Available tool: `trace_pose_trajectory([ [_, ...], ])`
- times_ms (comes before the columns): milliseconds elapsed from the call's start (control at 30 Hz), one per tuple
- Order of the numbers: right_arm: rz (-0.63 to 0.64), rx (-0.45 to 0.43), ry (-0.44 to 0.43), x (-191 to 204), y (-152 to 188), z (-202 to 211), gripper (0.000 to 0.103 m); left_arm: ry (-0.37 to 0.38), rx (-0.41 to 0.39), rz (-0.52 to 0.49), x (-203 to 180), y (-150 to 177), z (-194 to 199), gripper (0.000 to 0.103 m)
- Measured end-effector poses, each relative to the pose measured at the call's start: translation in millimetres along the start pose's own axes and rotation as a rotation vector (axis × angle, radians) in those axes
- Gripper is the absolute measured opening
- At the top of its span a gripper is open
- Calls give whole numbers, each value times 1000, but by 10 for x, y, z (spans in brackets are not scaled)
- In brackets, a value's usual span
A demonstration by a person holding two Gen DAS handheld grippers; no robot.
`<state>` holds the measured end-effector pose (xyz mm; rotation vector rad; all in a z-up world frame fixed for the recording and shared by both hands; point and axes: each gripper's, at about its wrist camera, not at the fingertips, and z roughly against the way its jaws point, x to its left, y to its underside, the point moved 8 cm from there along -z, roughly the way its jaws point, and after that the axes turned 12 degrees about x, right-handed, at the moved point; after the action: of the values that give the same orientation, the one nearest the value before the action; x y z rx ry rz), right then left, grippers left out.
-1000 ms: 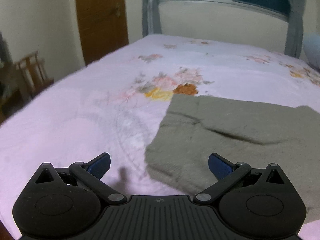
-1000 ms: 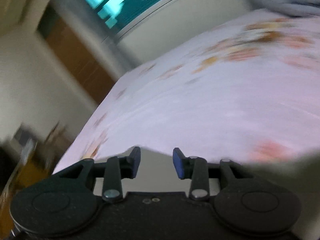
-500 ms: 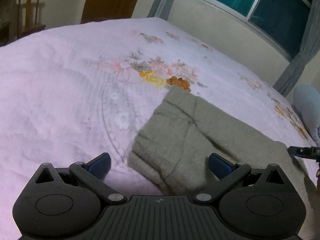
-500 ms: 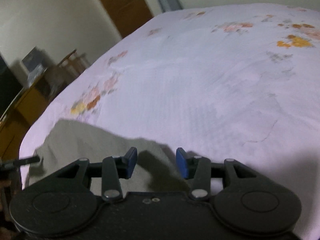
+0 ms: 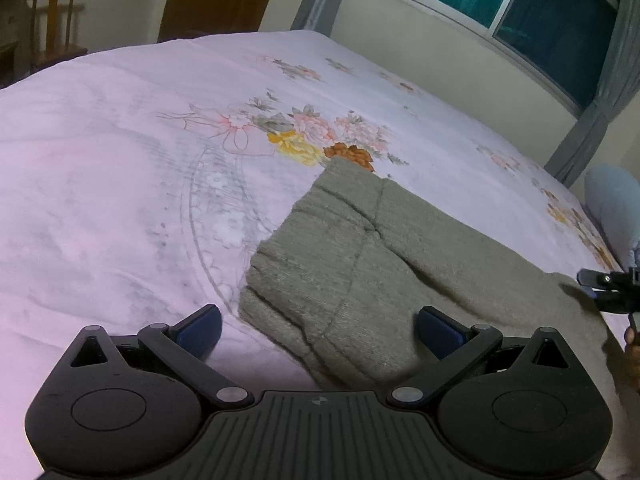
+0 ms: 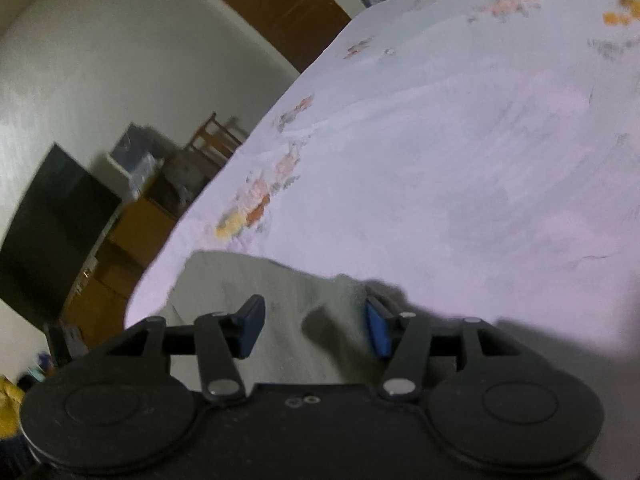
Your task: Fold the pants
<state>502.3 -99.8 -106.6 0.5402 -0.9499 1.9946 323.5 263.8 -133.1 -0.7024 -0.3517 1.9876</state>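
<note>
the pants point(image 5: 392, 276) lie flat on the bed point(image 5: 120, 184), directly ahead of my left claw point(image 5: 318, 326) and running off toward its right, already doubled into a long grey band with a visible seam. i hold the left claw low over the near end with its fingers spread wide, straddling that corner, so that closing would pinch the edge. my right claw point(image 6: 316, 330) sits at the opposite end, fingers apart, with a raised ridge of cloth between them; nothing is clamped. in the left view the right claw point(image 5: 608, 290) shows at the far right edge of the band. i judge both ends are staged for a lengthwise fold. the right view is blurred, so i cannot tell whether the pads touch the cloth.
</note>
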Motion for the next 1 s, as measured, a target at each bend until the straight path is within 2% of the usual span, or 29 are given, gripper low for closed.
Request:
trace_pose_trajectory([
  [33, 6, -12, 19, 7, -22, -19, 32, -1, -2, 3, -7, 0, 6, 103],
  [67, 28, -24, 55, 26, -34, -27, 5, -2, -2, 3, -18, -8, -2, 103],
  [100, 49, -24, 95, 41, -37, -43, 0, -2, -2, 1, -25, -7, -5, 103],
  [200, 166, -38, 298, 105, -46, -42, 0, -37, -15, -23, -61, -21, 0, 103],
  [267, 254, -20, 441, 108, -26, -118, 0, -117, -3, -82, -84, -4, -64, 103],
  [300, 265, 0, 485, 71, 1, -193, 0, -140, -4, -117, -101, 16, -104, 103],
  [367, 238, -26, 532, -18, -13, -232, 0, -148, 1, -118, -88, 36, -163, 103],
  [400, 189, -47, 546, -86, -47, -206, 0, -141, 6, -108, -74, 27, -166, 103],
  [433, 133, -66, 596, -192, -79, -153, 0, -131, 8, -103, -63, 23, -158, 103],
  [467, 88, -90, 591, -256, -91, -69, 0, -120, 11, -97, -44, 19, -144, 103],
  [533, 6, -138, 502, -254, -82, 123, 0, -115, 4, -92, -20, 12, -36, 103],
  [600, 35, -211, 471, -70, -29, 382, 0, -139, -47, -95, 7, 14, 146, 103],
  [667, 44, -218, 432, 131, 79, 508, 0, -162, -93, -123, -23, 22, 260, 103],
  [767, 49, -209, 369, 305, 276, 498, 7, -224, -58, -174, -56, 64, 143, 103],
  [800, 35, -163, 391, 257, 355, 386, 6, -220, -50, -178, -38, 90, 72, 103],
  [867, -3, -42, 496, 7, 514, 149, 0, -168, -46, -140, 42, 124, -49, 103],
  [933, -60, -103, 538, -109, 484, 269, 0, -134, -41, -108, 81, 105, -34, 103],
  [1000, -149, -179, 585, -105, 464, 527, 0, -159, -34, -114, 44, 85, 109, 103],
])
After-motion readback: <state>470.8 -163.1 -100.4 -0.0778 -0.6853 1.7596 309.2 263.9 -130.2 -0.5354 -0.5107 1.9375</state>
